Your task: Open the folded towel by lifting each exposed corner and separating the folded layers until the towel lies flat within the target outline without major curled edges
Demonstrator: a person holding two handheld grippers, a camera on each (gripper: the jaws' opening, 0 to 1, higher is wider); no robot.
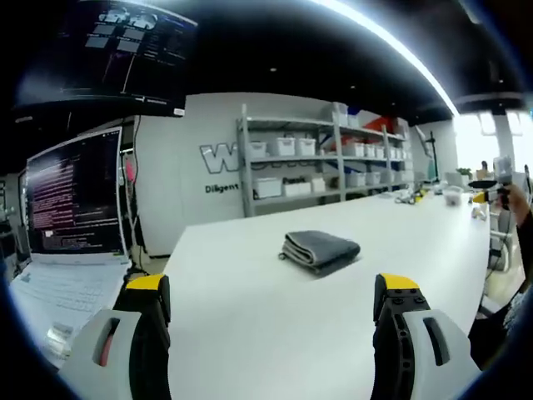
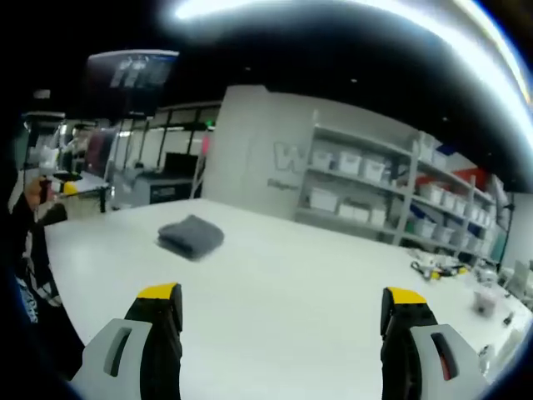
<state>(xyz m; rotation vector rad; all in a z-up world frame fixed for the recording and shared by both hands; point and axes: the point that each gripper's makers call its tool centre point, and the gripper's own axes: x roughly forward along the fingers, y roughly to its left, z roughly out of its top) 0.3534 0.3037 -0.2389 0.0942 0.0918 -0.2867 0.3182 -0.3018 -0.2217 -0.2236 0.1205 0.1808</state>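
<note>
1. The left tool (image 1: 271,292) has its two yellow-tipped jaws spread wide apart, with nothing between them, raised above the near part of the white tabletop (image 1: 250,333).
2. The right tool (image 2: 283,304) likewise has its jaws wide apart and empty, held above the tabletop near its edge.

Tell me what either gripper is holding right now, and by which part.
Nothing is held. The left gripper and right gripper are both open and short of the folded gray towel, which lies untouched on the white table.
</note>
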